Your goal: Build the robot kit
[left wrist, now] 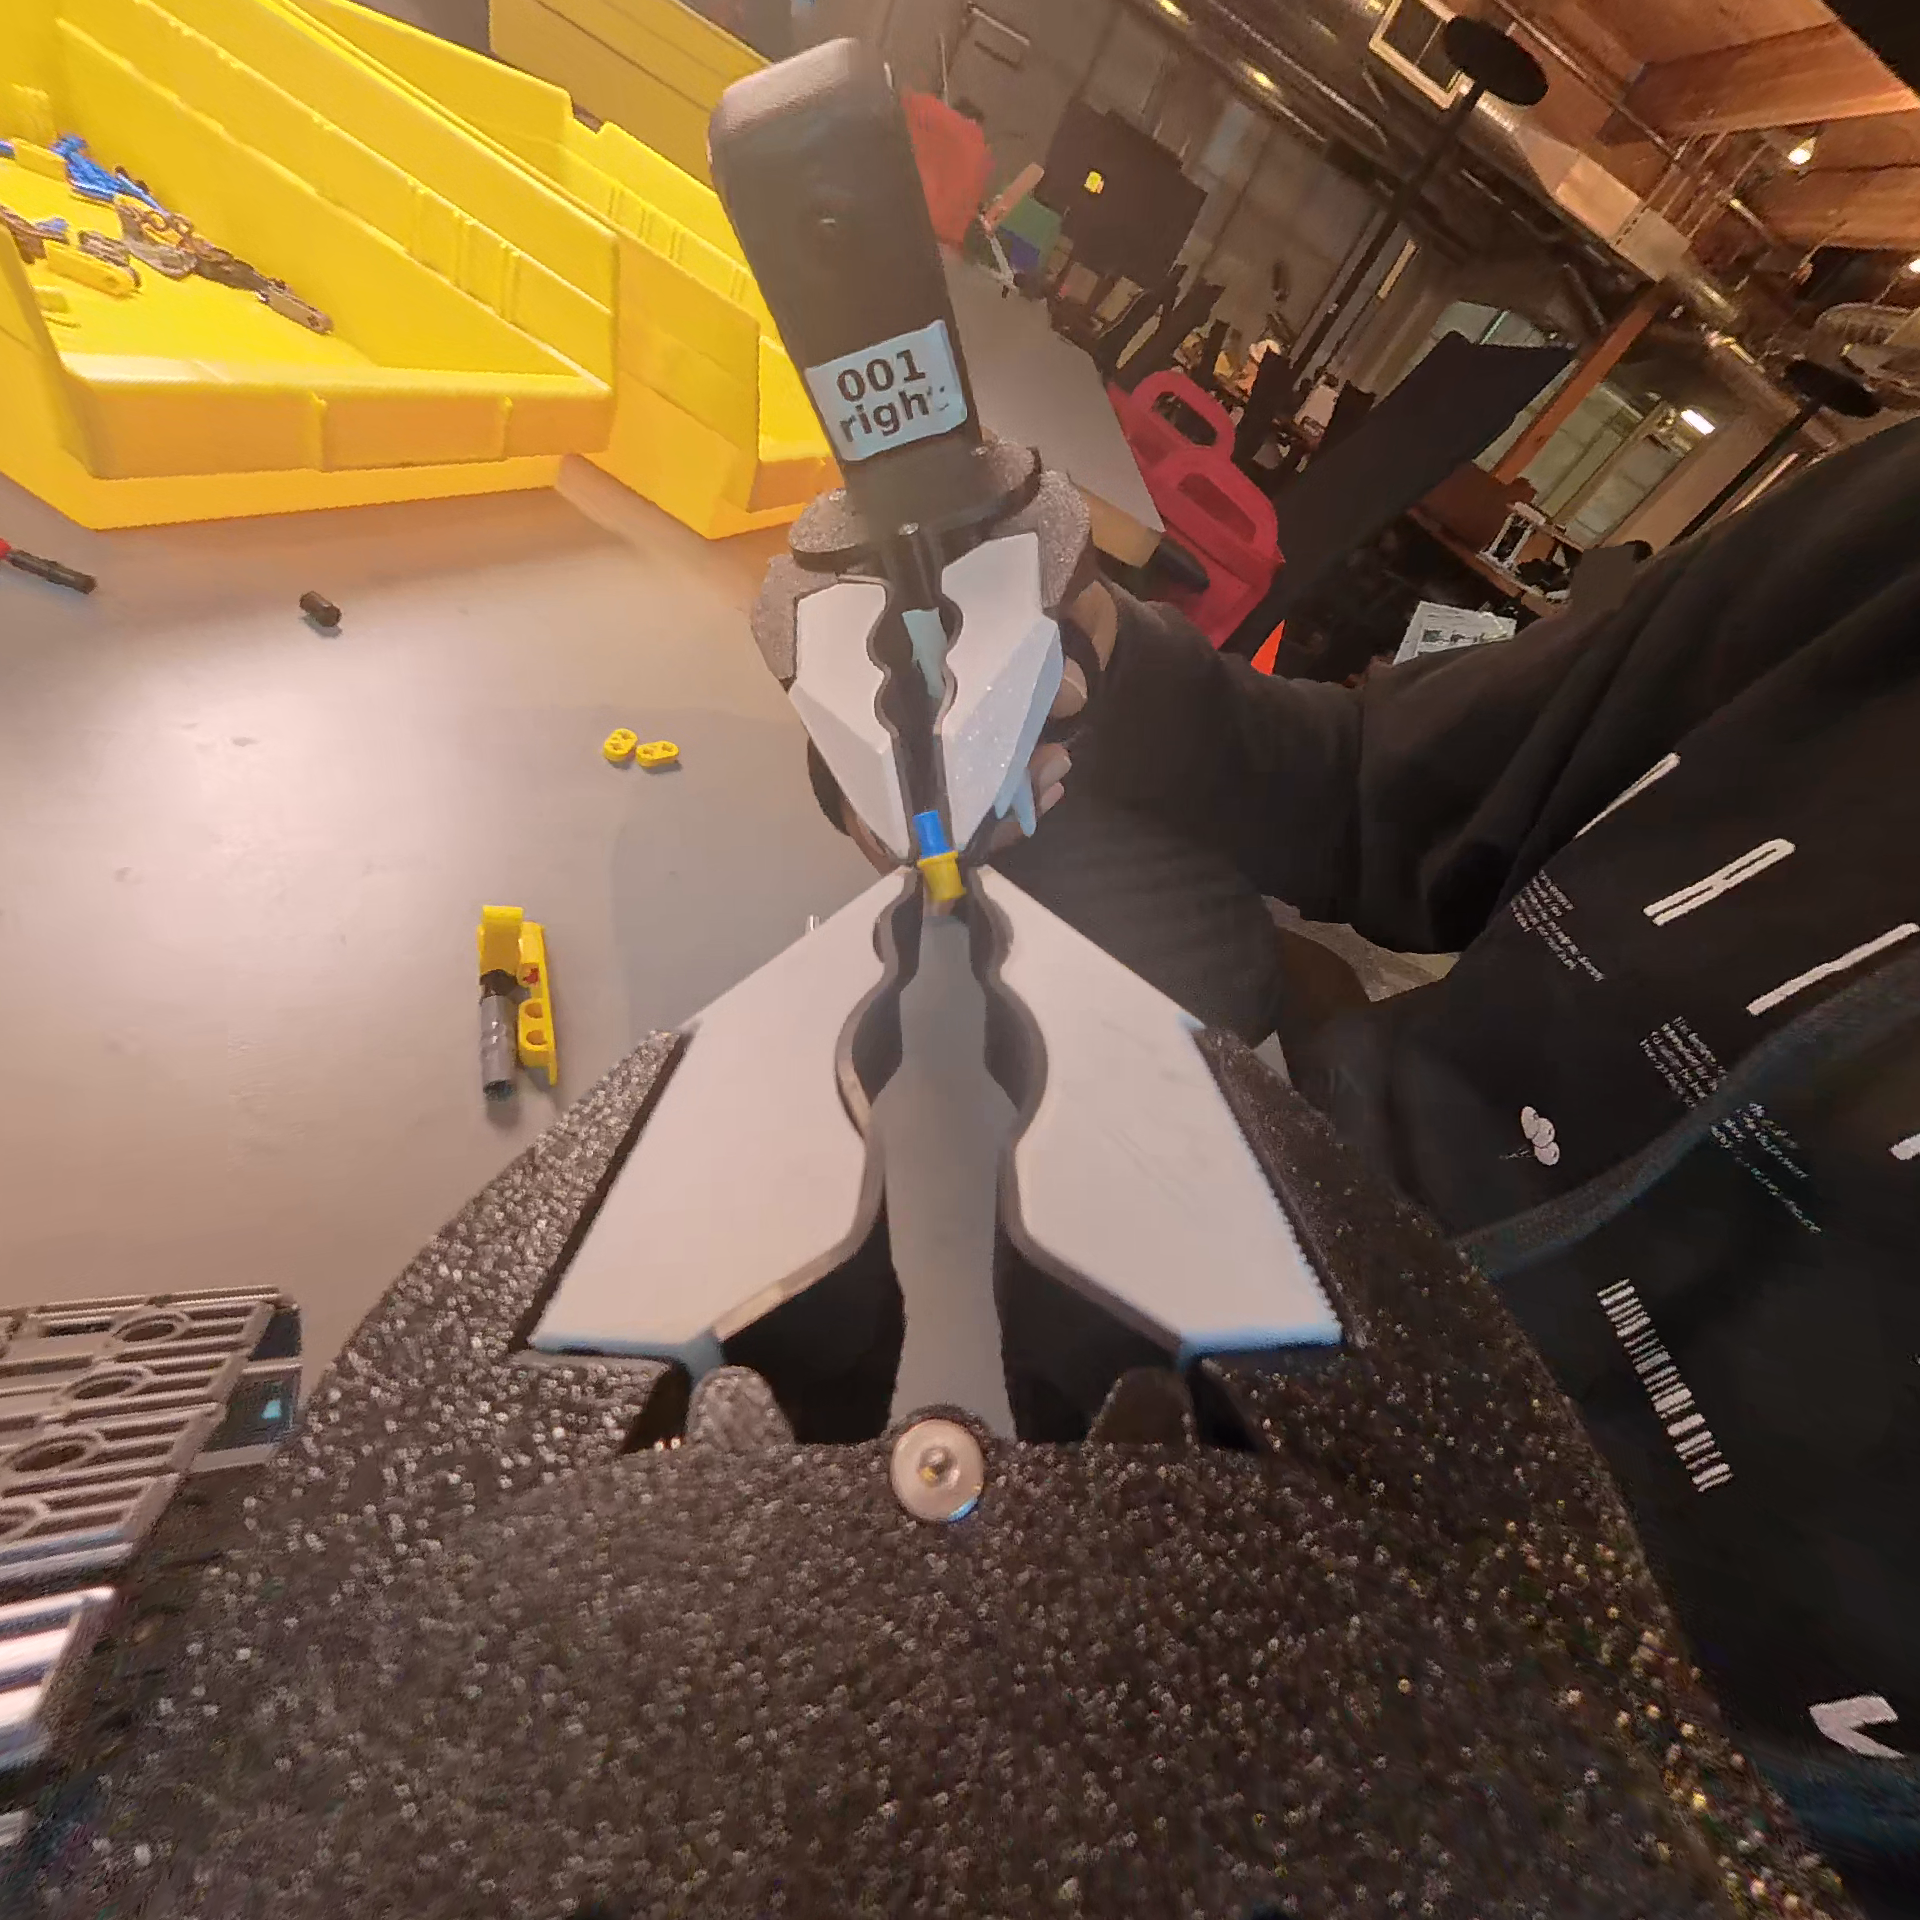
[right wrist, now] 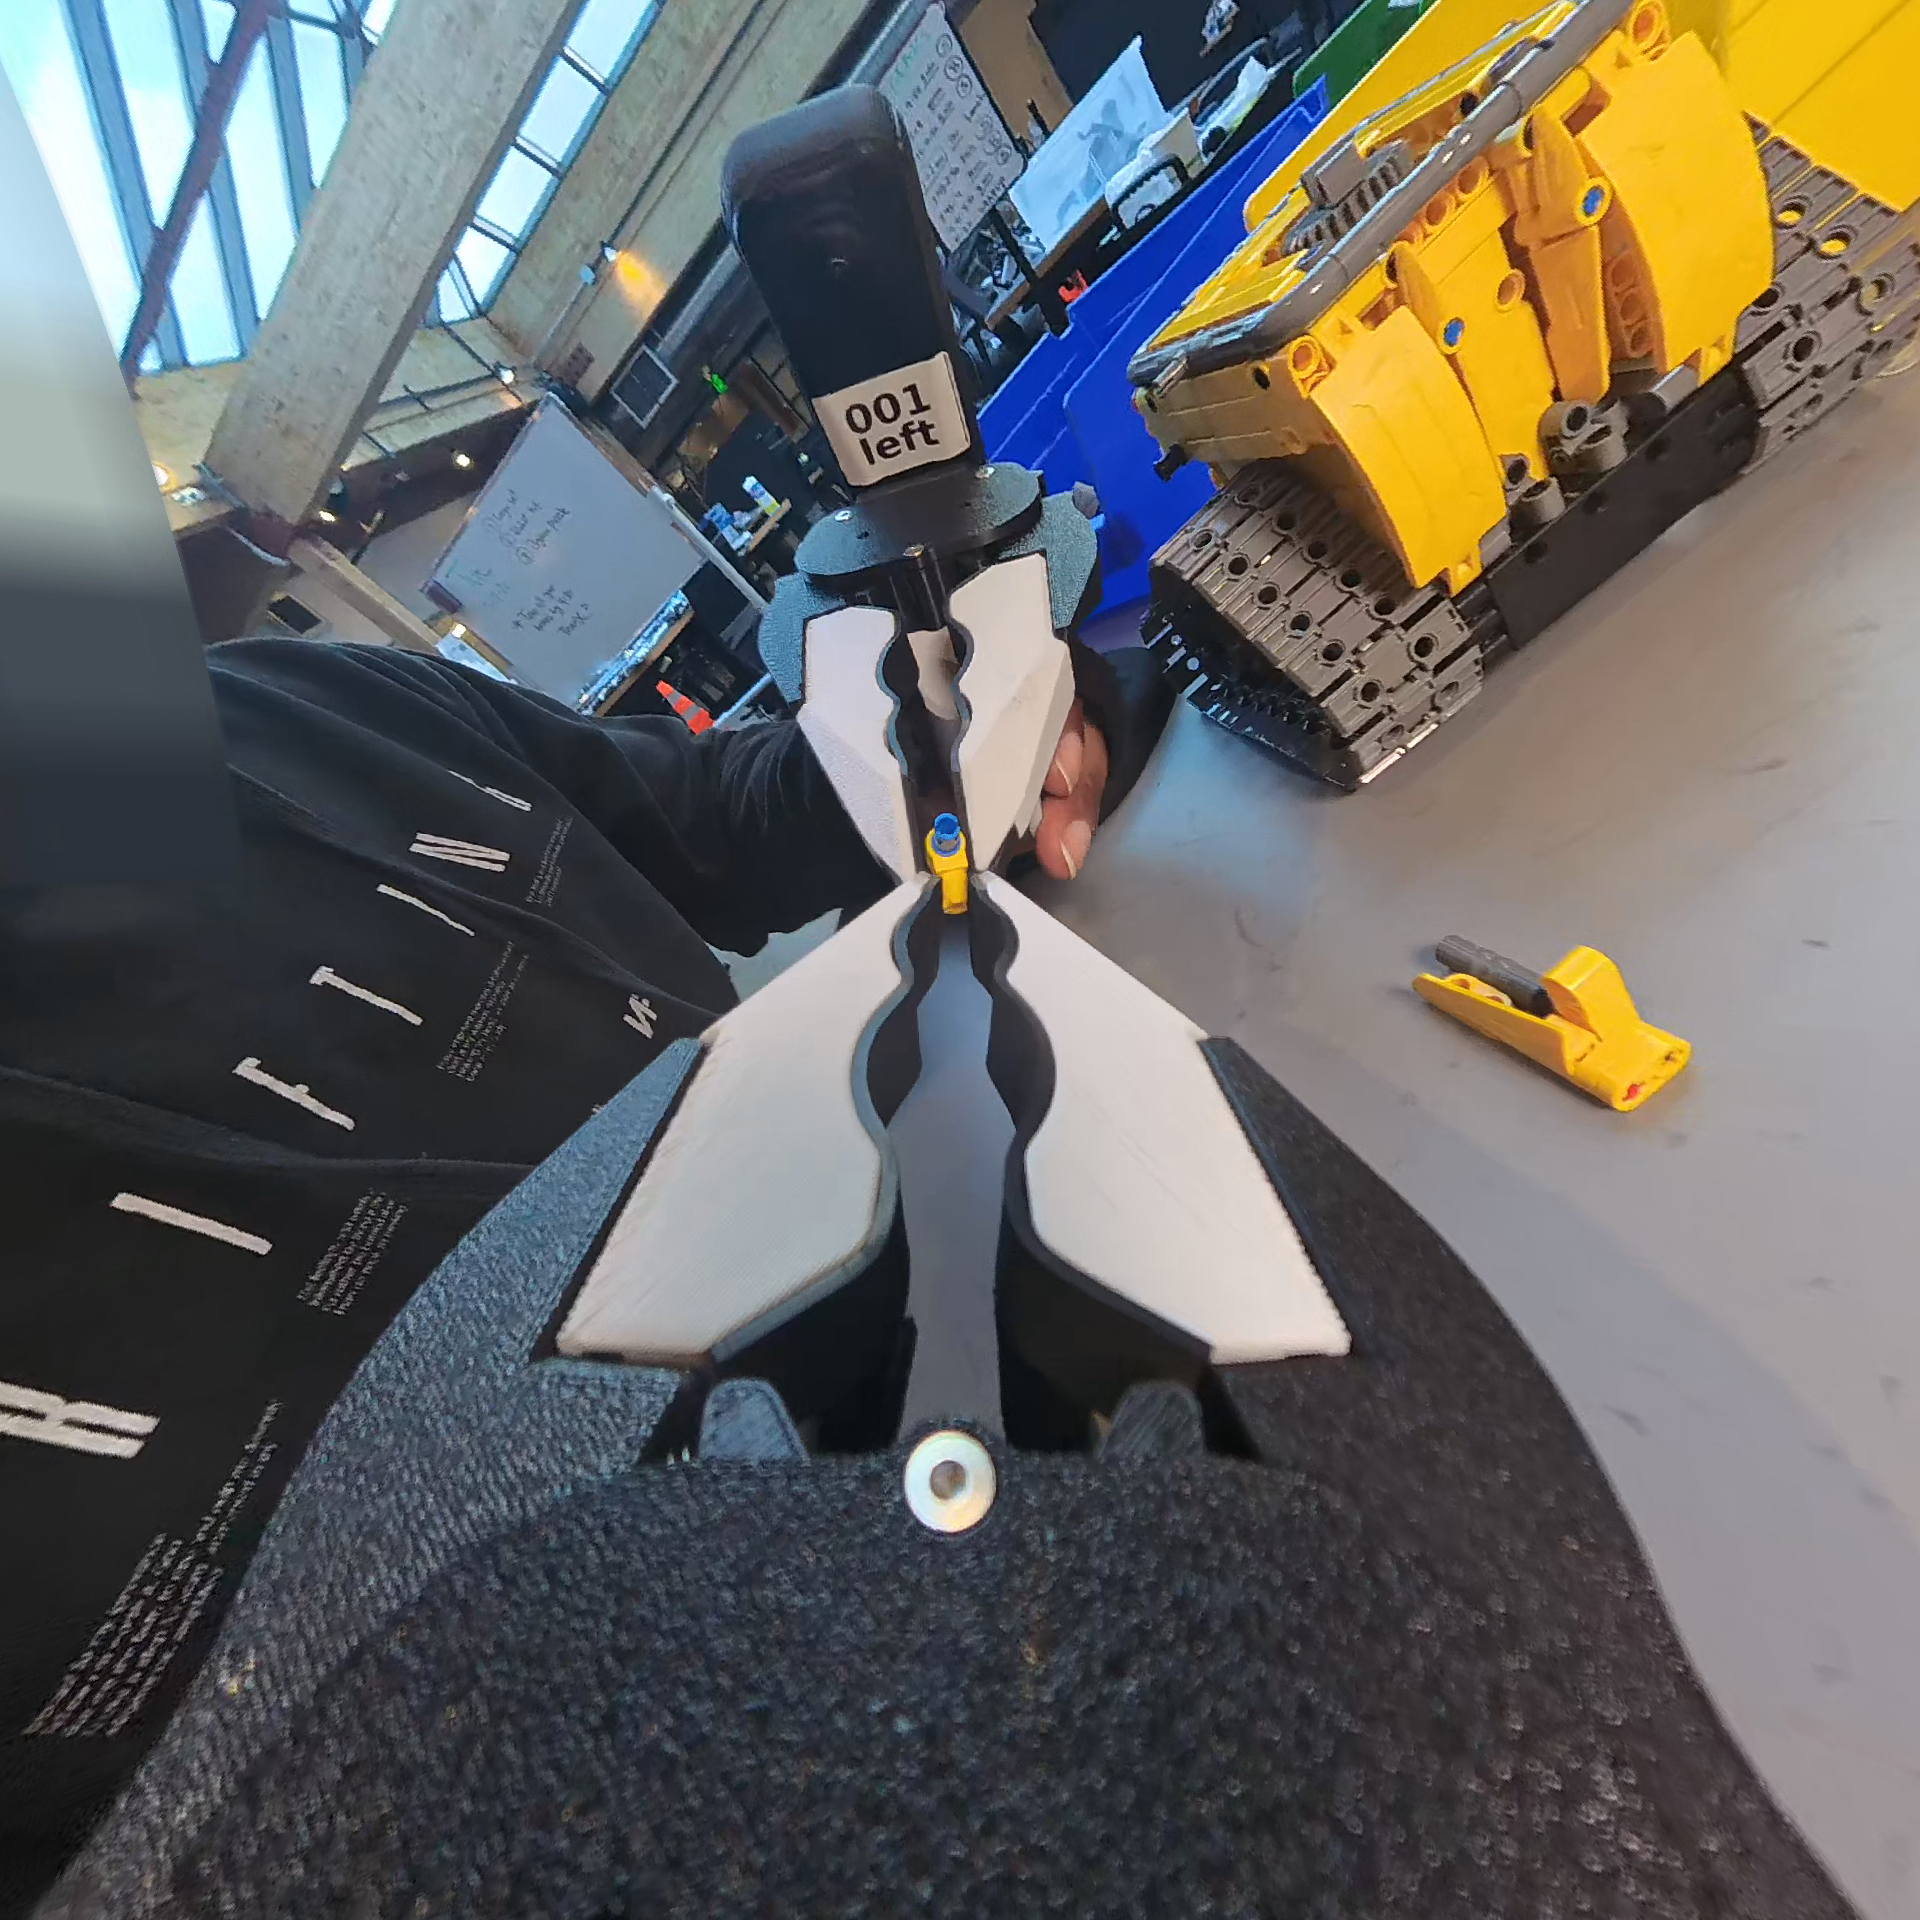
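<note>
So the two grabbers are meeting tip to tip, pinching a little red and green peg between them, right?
Not quite: the peg's colours are wrong. The left gripper and right gripper do meet tip to tip, but the small peg between them is yellow with a blue end, not red and green. Both wrist views show it, with the blue end towards the far gripper each time.

The left gripper (left wrist: 940,902) pinches a small yellow peg (left wrist: 941,878) at its fingertips, meeting the right gripper (left wrist: 928,844) tip to tip, which clamps a blue peg (left wrist: 927,830). Yellow trays (left wrist: 343,343) and a yellow-and-grey piece (left wrist: 516,995) lie on the grey table (left wrist: 260,831).
</note>
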Tool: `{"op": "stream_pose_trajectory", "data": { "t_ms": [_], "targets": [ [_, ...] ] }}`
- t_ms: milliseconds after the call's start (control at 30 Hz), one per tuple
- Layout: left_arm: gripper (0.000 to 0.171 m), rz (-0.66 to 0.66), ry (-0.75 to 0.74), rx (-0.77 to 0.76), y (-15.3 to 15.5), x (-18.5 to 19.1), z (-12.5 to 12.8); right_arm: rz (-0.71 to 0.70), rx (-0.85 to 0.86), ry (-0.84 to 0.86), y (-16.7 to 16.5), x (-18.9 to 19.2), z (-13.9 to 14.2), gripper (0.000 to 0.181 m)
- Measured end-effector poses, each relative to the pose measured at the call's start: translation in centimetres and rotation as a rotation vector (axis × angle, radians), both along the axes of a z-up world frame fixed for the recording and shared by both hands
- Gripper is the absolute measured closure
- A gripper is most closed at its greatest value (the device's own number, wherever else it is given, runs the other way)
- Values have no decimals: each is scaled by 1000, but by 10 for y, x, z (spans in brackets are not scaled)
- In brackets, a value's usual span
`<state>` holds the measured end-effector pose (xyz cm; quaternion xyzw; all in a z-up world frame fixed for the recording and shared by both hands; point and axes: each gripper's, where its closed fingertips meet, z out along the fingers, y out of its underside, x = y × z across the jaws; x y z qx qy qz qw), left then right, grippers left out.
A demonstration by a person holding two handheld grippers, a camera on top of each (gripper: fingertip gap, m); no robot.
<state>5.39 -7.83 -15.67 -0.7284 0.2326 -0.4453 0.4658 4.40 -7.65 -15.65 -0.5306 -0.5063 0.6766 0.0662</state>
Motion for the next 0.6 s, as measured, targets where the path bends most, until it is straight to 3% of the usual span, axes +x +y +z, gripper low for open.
{"op": "stream_pose_trajectory", "data": {
  "t_ms": [333,433,600],
  "targets": [
    [166,-3,-28,-26,1,-1,0,-35,71,25,1,0,2,176],
    [166,11,-78,-47,3,-6,4,-58,138,118,3,1,14,173],
    [166,-2,-283,-124,5,-16,19,-186,576,302,8,-2,24,161]
  ]
}}
